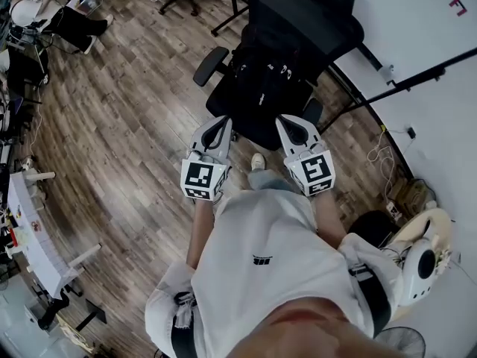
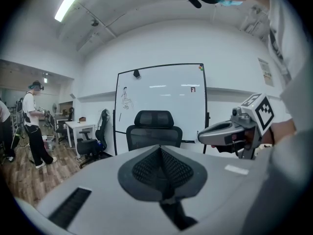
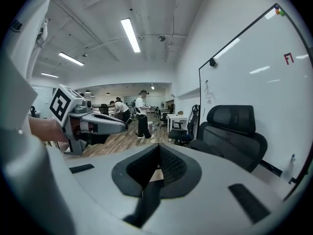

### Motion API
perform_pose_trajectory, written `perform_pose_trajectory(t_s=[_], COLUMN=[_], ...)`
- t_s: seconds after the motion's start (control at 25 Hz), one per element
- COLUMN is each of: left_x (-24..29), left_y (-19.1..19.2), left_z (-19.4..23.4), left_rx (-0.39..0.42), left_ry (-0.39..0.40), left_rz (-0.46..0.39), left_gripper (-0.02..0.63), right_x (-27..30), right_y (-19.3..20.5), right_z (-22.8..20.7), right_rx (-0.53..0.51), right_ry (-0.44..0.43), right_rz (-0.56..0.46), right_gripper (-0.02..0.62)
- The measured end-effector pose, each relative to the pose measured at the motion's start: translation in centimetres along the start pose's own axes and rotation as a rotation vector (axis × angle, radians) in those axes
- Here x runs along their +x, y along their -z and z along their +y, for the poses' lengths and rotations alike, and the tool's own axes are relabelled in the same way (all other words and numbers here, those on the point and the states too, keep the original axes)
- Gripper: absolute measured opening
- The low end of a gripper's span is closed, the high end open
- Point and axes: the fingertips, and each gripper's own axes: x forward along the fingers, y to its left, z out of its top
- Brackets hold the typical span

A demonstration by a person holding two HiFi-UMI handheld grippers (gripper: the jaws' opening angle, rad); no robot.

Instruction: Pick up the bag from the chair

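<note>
Wood-plank flooring (image 1: 127, 125) runs through an open office, with a whiteboard (image 2: 161, 94) against the white wall on the right and cables (image 1: 380, 155) lying loose at its foot. Off to the far left another person (image 1: 52, 17) is busy near a white desk (image 2: 80, 126), well apart from the work.

Directly in front of the person stands a black mesh office chair (image 1: 313, 21), and the bag (image 1: 261, 80) sits on its seat. It is black on black, with a few pale fittings showing. Its outline is hard to separate from the seat, so its long axis cannot be fixed with confidence, though it seems to run from the seat's front towards the backrest.

Both tools are held level at waist height, side by side, pointing at the chair. The left tongs (image 1: 221, 125) are clenched, tips meeting, with nothing between them. The right tongs (image 1: 289, 125) are likewise clenched on nothing. Both gripper views look across at the headrest, not down at the seat, so the bag lies below their line of sight.

The bag is ahead of and below both tips, between them and a shade nearer the right one. By my judgement, the pick has not begun. Either tool must tilt down, go forward over the seat's front edge and release its tips before it can take a strap or fold.
</note>
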Motion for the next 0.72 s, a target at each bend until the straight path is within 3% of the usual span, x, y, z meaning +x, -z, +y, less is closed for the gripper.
perform_pose_trajectory(t_s=[0.32,0.72], left_x=[5.1,10.0], left_y=[-0.2,0.9], left_z=[2.2,5.3], left_rx=[0.007,0.035], left_ry=[0.018,0.070], left_rz=[0.004,0.019], left_gripper=[0.009,0.009], right_x=[3.7,6.7], right_y=[-0.5,2.0], right_z=[-3.7,-6.2], right_rx=[0.043,0.102], right_ry=[0.017,0.078], right_rz=[-0.022,0.023], right_gripper=[-0.005,-0.005])
